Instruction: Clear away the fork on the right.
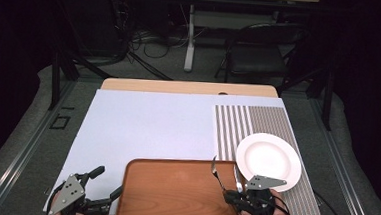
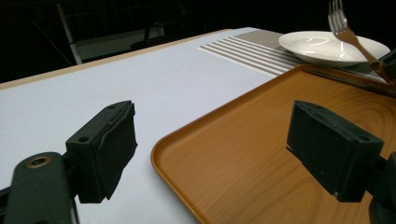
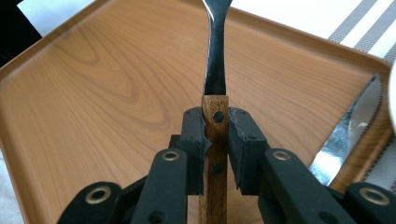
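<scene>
Right gripper view: the right gripper (image 3: 215,140) clenches the fork (image 3: 215,70) by its wooden handle, a light, stiff, slim piece best held there.

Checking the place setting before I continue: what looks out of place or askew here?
The knife lies against the wooden tray's right rim, blade slanted partly up onto the edge rather than flat. The fork is clamped in the right tongs; nothing is spilled.

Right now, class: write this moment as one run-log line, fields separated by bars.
right gripper: shut on fork handle, over tray | left gripper: open, holding nothing, at tray's left edge | knife: on tray | plate: on striped mat
</scene>
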`<state>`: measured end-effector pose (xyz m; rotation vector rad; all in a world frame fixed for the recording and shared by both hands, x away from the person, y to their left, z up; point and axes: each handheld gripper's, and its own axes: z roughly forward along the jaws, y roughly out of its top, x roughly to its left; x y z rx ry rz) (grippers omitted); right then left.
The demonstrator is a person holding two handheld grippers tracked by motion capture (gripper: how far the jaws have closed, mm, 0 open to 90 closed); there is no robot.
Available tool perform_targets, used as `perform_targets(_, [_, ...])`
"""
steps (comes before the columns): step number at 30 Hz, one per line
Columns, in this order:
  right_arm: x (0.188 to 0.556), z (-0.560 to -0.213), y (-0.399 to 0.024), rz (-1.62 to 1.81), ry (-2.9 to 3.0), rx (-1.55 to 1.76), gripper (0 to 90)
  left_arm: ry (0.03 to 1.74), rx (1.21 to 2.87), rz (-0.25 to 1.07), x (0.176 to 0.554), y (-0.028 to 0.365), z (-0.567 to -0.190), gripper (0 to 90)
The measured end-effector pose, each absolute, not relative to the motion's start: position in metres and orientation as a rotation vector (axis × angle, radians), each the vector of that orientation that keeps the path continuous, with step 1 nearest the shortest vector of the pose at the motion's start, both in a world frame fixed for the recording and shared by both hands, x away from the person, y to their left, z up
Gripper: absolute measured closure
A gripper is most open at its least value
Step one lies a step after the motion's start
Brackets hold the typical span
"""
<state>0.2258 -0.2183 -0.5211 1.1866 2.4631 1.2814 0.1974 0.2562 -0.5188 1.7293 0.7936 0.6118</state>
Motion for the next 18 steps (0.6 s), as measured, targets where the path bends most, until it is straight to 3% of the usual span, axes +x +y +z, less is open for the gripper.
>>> perform_targets(18, [0.238, -0.547, -0.208, 1.216, 2.556, 1.281, 77.1, 0.782, 1.737, 0.607, 0.2, 0.254, -0.519, 15.8])
